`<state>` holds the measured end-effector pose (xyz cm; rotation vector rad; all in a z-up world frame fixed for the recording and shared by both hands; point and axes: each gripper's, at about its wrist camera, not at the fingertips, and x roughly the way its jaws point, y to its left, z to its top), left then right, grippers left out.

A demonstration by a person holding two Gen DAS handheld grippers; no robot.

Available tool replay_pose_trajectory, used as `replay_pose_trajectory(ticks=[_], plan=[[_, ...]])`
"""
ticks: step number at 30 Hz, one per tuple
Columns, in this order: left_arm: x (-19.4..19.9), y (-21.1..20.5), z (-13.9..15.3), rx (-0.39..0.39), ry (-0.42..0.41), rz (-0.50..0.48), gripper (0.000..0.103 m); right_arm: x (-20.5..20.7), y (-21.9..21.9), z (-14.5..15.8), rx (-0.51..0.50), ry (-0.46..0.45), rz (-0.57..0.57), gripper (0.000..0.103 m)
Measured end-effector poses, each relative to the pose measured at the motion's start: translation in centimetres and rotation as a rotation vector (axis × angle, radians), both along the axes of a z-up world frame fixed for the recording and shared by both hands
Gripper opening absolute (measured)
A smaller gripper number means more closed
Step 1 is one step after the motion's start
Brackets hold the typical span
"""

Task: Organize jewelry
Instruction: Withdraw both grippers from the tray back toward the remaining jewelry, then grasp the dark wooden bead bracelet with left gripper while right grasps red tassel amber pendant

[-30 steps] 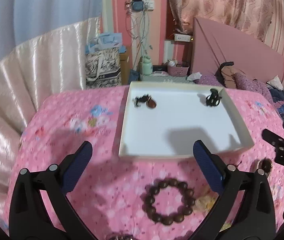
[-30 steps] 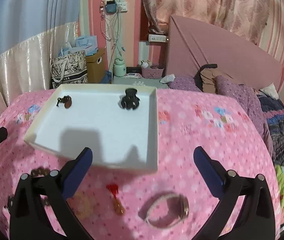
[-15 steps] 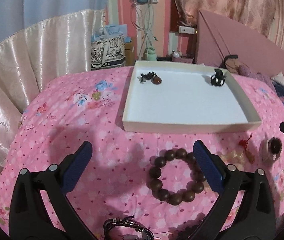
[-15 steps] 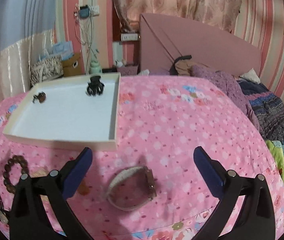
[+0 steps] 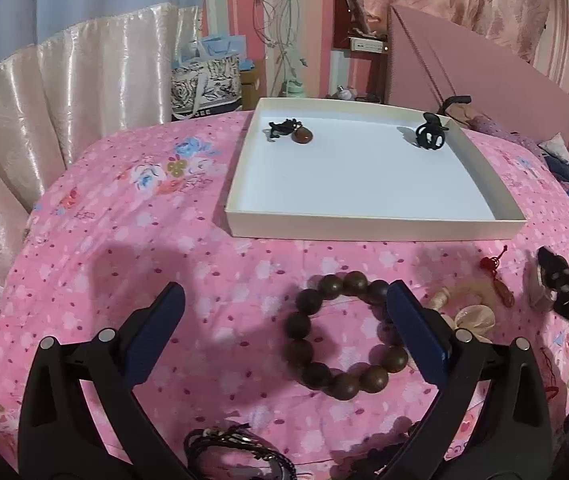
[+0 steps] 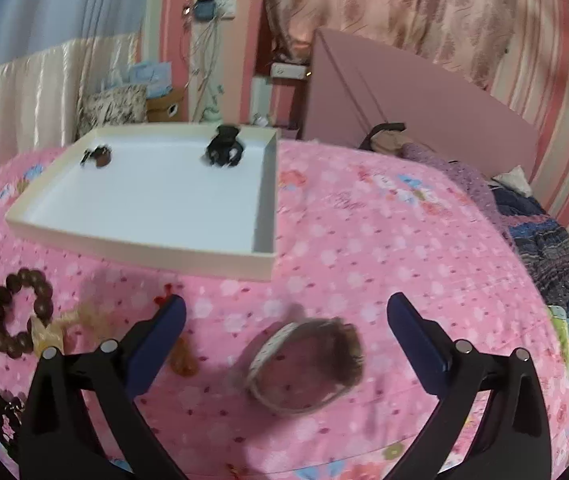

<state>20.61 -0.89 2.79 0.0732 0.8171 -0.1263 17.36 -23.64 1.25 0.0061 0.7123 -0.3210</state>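
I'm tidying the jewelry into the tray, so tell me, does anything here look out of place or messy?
Nothing looks damaged or spilled. Only the brown pendant and black hair claw lie in the white tray; the wooden bead bracelet, red-knot charm and woven bracelet lie loose on the pink bedspread.

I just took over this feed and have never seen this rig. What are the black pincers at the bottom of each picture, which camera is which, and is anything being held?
Each picture comes from a fisheye camera on a hand-held two-finger gripper, looking forward along its fingers. The left gripper is open above a wooden bead bracelet. The right gripper is open above a pale band bracelet. Neither holds anything. Both bracelets lie on a pink bedspread. Behind them sits a white tray containing a brown pendant and a black hair claw.
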Motion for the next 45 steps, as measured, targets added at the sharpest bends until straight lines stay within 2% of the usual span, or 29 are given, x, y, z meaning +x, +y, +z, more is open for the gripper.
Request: replay_pose_trajectory(ticks=[1, 4, 6, 8, 10, 13, 21, 24, 28, 33, 38, 42, 45], plan=[[0.1, 0.0, -0.1, -0.002, 0.003, -0.002, 0.1, 0.2, 0.2, -0.2, 0.004, 0.004, 0.01, 0.098], [0.4, 0.0, -0.4, -0.016, 0.014, 0.0, 0.099, 0.4, 1.2, -0.7, -0.002, 0.017, 0.044, 0.084], [0.7, 0.1, -0.7, -0.041, 0.036, 0.001, 0.09, 0.6, 1.7, -1.0, -0.006, 0.027, 0.061, 0.08], [0.9, 0.1, -1.0, -0.047, 0.056, -0.009, 0.08, 0.8, 2.1, -1.3, -0.007, 0.035, 0.076, 0.072], [0.9, -0.2, -1.3, -0.033, 0.062, -0.013, 0.078, 1.0, 2.4, -1.7, 0.001, 0.047, 0.09, 0.067], [0.7, -0.5, -1.4, -0.019, 0.059, -0.016, 0.077, 1.2, 2.7, -2.2, 0.013, 0.063, 0.104, 0.064], [1.0, -0.8, -2.0, -0.005, 0.082, -0.026, 0.07, 1.7, 3.3, -3.2, 0.035, 0.092, 0.133, 0.064], [1.2, -0.9, -2.4, -0.002, 0.102, -0.025, 0.065, 2.0, 3.2, -3.5, 0.056, 0.104, 0.14, 0.064], [1.7, -0.9, -3.0, -0.026, 0.144, -0.033, 0.057, 2.5, 2.9, -3.8, 0.076, 0.11, 0.139, 0.064], [1.9, -0.8, -3.4, -0.035, 0.16, -0.032, 0.055, 3.5, 2.6, -4.0, 0.11, 0.108, 0.136, 0.063], [2.4, -0.9, -4.4, -0.041, 0.195, -0.041, 0.041, 4.0, 2.7, -4.1, 0.118, 0.115, 0.143, 0.057], [2.4, -1.0, -4.6, -0.037, 0.194, -0.045, 0.039, 4.1, 2.8, -4.2, 0.117, 0.116, 0.151, 0.052], [2.5, -1.0, -4.6, -0.029, 0.192, -0.043, 0.036, 4.0, 3.0, -4.1, 0.121, 0.112, 0.168, 0.039]])
